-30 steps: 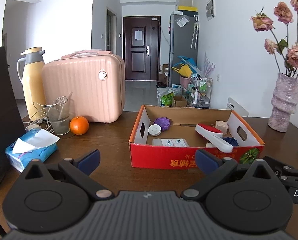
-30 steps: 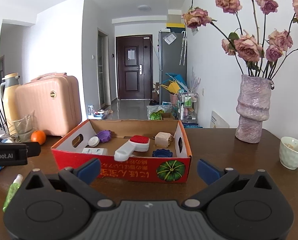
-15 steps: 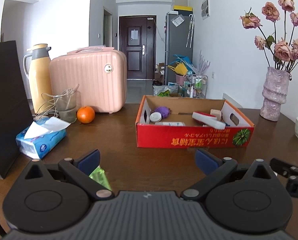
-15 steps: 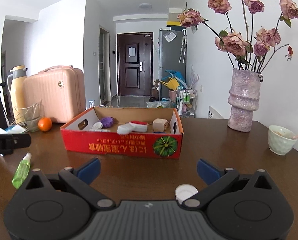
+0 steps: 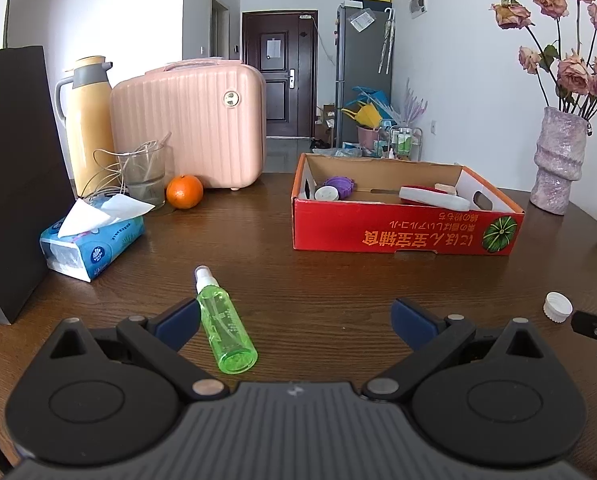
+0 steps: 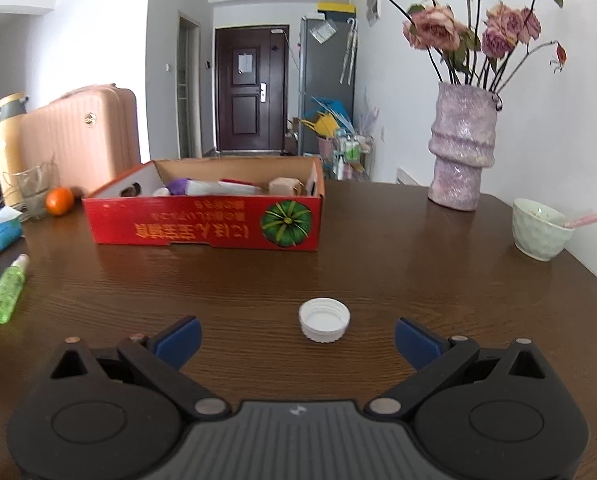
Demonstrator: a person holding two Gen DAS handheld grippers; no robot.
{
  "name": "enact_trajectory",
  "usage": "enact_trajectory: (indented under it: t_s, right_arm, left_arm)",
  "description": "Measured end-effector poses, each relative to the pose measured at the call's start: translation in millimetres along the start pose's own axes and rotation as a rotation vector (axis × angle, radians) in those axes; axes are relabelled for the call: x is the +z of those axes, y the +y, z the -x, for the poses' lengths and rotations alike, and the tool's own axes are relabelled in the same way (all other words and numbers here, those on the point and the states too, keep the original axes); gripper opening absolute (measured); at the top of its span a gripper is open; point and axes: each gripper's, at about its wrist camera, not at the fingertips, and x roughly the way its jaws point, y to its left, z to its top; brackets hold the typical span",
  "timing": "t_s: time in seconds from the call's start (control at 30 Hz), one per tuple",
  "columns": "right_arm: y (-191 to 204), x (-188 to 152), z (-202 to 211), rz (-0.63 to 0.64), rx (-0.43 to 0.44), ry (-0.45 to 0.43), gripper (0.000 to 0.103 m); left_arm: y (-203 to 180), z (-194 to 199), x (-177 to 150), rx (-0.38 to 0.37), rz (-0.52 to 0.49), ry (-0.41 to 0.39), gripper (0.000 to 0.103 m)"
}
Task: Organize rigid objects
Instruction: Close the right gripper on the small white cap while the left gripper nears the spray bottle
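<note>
Two grippers low over a dark wooden table point(image 6: 378, 276), jaws spread wide, nothing held. Left gripper point(image 5: 296, 322) near a green spray bottle point(image 5: 225, 330) lying flat, just beside its left finger point(image 5: 178, 320). Right gripper point(image 6: 298, 338) behind a white bottle cap point(image 6: 324, 319), open side up, between the fingers but untouched. Farther back, a red cardboard box point(image 6: 206, 226) with a purple lid point(image 5: 340, 185), white cap and lint brush point(image 5: 434, 197) inside.
</note>
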Motion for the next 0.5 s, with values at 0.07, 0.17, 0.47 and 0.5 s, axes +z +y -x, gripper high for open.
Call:
enact_trajectory:
  t_s: [0.07, 0.17, 0.47, 0.5]
  right_arm:
    - [-6, 2, -14, -0.022, -0.016, 0.018, 0.102]
    - [-14, 5, -42, -0.025, -0.035, 0.076, 0.094]
    - [-17, 9, -84, -0.054, -0.052, 0.162, 0.069]
    - [-17, 9, -84, -0.051, -0.047, 0.157, 0.066]
  left_arm:
    - [0, -1, 0, -0.004, 0.003, 0.0, 0.103]
    - [0, -2, -1, -0.002, 0.002, 0.004, 0.103]
    - [2, -9, -1, 0.001, 0.013, 0.02, 0.103]
    - [2, -9, -1, 0.002, 0.012, 0.02, 0.103]
